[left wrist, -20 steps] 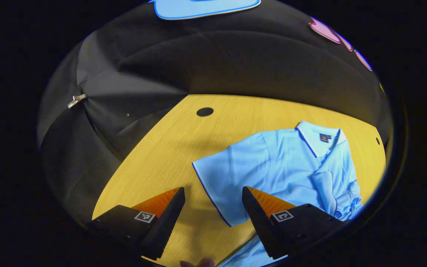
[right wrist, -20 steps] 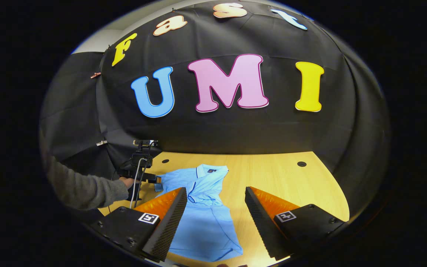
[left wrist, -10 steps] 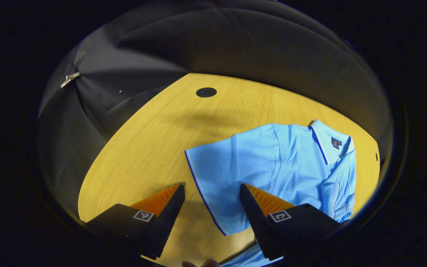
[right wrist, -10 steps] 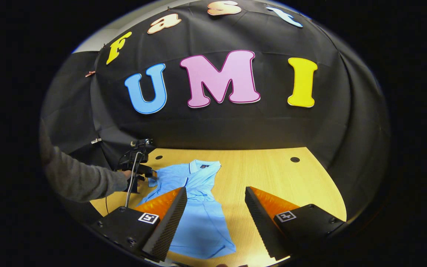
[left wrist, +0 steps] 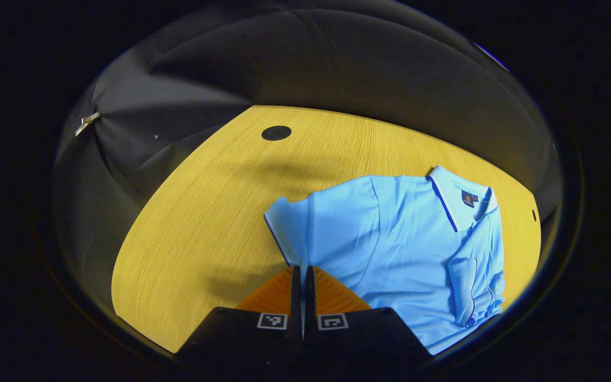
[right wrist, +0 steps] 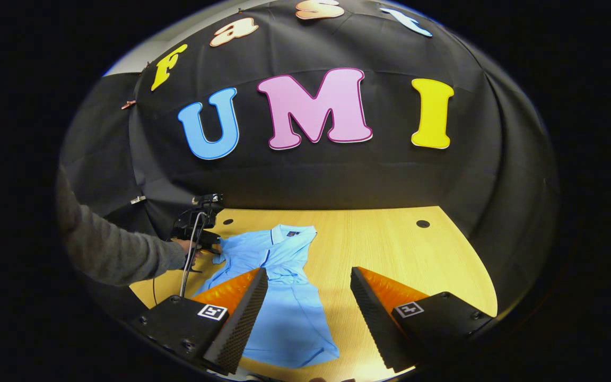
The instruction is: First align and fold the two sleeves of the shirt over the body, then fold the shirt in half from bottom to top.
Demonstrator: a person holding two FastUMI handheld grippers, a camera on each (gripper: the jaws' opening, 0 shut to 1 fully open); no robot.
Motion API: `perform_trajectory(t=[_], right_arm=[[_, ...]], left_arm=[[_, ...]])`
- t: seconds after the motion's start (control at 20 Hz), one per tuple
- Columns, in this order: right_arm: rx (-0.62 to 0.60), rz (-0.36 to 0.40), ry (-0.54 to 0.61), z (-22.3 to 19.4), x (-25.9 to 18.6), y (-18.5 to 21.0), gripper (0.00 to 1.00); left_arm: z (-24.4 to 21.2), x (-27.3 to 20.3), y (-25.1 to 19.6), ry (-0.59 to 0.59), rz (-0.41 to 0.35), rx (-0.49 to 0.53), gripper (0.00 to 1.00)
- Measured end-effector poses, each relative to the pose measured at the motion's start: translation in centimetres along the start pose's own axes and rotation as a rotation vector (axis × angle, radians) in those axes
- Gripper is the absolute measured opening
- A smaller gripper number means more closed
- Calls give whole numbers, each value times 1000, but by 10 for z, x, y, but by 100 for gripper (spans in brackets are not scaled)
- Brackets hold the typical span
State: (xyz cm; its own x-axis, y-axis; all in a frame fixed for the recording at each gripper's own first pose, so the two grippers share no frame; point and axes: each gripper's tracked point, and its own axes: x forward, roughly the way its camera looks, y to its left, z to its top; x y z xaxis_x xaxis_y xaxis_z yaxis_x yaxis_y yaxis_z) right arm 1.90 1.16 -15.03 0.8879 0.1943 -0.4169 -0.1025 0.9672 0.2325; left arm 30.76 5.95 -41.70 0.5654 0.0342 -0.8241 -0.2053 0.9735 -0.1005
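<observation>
Since half a second earlier: left gripper (left wrist: 301, 270) closed from wide apart to fingers together, clamped on the edge of the left sleeve (left wrist: 290, 223), cuff trim now lifted and curled off the table (left wrist: 199, 212) rather than lying flat. Right gripper (right wrist: 308, 297) unchanged, fingers well apart, holding nothing, hovering above the lower part of the shirt (right wrist: 284, 297). Shirt lying face up on the table, collar (left wrist: 456, 193) toward the booth wall, hem toward the person; opposite sleeve apparently already folded onto the body, judged from the extra layer near the placket in the left gripper view. Seen in the right gripper view: hand (right wrist: 186, 252) and grey sleeve of the person beside the shirt's shoulder, cable trailing down. Risks noted: grip confined to a thin strip of cuff, so possible slip once tension rises; possible drag of the whole shirt sideways during the fold, body not pinned by the idle right gripper; possible skewed crease if carried over without following the shoulder line; possible bunching under the sleeve from the curl already formed.
</observation>
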Motion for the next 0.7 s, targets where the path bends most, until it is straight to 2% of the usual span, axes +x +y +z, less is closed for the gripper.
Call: perform_trajectory(t=[0.2,0.35,0.5,0.7], right_arm=[[1,-6,-12,3,-4,-4,98],[4,-10,-17,4,-7,-7,98],[15,-14,-17,0,-9,-9,98],[28,-26,-13,-3,-12,-14,98]], left_arm=[[-2,-3,-4,1,-2,5,6],[11,-14,-10,-68,-2,35,6],[28,-33,-32,-155,-45,47,6],[43,-62,-78,-260,-148,102,6]])
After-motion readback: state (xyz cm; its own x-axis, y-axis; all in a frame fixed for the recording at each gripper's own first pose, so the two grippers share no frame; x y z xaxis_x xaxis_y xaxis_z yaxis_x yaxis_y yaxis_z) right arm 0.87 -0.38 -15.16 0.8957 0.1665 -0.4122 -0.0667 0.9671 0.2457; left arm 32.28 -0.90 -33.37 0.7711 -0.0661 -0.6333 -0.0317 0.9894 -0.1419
